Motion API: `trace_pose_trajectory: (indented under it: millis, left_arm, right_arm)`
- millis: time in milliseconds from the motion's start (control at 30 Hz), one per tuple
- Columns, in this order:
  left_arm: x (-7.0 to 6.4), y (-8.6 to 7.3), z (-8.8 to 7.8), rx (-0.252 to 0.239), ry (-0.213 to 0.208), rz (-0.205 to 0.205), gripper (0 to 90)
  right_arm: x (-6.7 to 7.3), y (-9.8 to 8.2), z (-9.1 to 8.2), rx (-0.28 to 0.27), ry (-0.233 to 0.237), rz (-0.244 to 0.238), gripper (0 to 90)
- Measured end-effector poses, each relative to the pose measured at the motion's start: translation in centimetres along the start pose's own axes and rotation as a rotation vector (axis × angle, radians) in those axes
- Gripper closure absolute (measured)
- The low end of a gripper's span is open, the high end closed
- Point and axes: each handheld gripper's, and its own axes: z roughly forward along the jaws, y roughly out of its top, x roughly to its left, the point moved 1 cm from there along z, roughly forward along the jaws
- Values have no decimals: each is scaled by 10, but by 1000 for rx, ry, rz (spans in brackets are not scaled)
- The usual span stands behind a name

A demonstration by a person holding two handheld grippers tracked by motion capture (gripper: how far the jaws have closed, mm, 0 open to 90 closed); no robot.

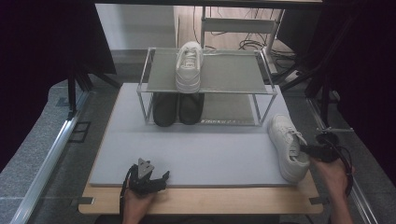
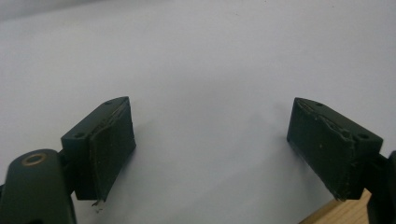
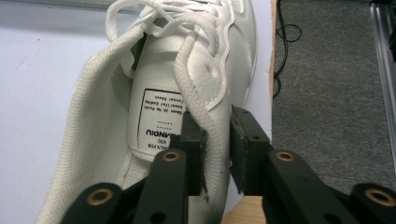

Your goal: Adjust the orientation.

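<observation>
At the left, near the front edge of the grey mat (image 1: 196,149), the left gripper (image 1: 150,179) is resting in the person's left hand (image 1: 137,203), its jaws standing wide apart with nothing but bare mat between them, as the left gripper view makes plain (image 2: 212,140). Toward the middle and back, a metal shoe rack (image 1: 205,91) is standing on the mat, carrying one white sneaker (image 1: 189,65) on its top shelf and a pair of black shoes (image 1: 177,108) on the lower level. At the right edge of the mat, a second white sneaker (image 1: 287,147) is lying with its toe pointing toward the rack and its heel toward the person. The right gripper (image 1: 310,150) is clamping the side wall of this sneaker's collar (image 3: 215,140): one jaw is sitting inside the shoe, the other outside, both pressing on the padded rim.
</observation>
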Motion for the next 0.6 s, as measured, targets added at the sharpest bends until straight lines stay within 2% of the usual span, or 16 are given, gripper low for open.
trace_pose_trajectory:
  millis: [133, 267, 500, 600]
  left_arm:
    - [0, 0, 0, 0, 0, 0, 147]
    - [0, 0, 0, 0, 0, 0, 147]
    - [0, 0, 0, 0, 0, 0, 148]
    - [0, 0, 0, 0, 0, 0, 147]
  right_arm:
    - [-1, 0, -1, -12, -5, 10, 814]
    - [-4, 0, -3, -22, 23, 37, 822]
    - [-5, 0, -13, -21, 89, 69, 827]
    - [-4, -1, -17, -11, 134, 81, 827]
